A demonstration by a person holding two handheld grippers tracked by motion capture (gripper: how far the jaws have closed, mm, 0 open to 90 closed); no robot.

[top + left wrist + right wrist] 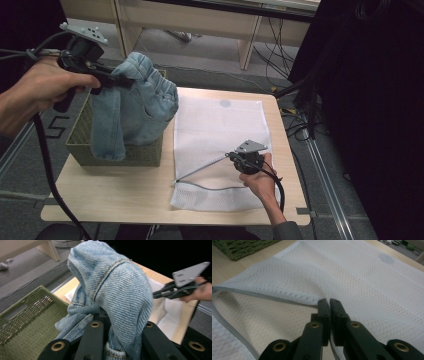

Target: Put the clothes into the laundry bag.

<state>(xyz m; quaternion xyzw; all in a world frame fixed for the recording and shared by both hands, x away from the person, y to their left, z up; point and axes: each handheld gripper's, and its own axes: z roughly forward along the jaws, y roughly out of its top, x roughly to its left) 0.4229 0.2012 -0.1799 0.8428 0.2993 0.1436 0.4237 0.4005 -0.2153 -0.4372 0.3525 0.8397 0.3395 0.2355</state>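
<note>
My left gripper (117, 80) is clamped on a bunch of blue jeans (135, 102) and holds them up over the green basket (82, 145); one leg hangs down the basket's front wall; the basket stands at the left of the wooden table (115, 192); my right gripper (234, 156) pinches the zipped edge of the white mesh bag (220, 125), lifting it so the mouth gapes; the bag lies flat just beside the basket.

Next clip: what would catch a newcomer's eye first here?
The blue jeans, held up over the green basket at the table's left by the left gripper. Then the white mesh bag lying flat beside it, its open zipper edge pinched by the right gripper.
</note>
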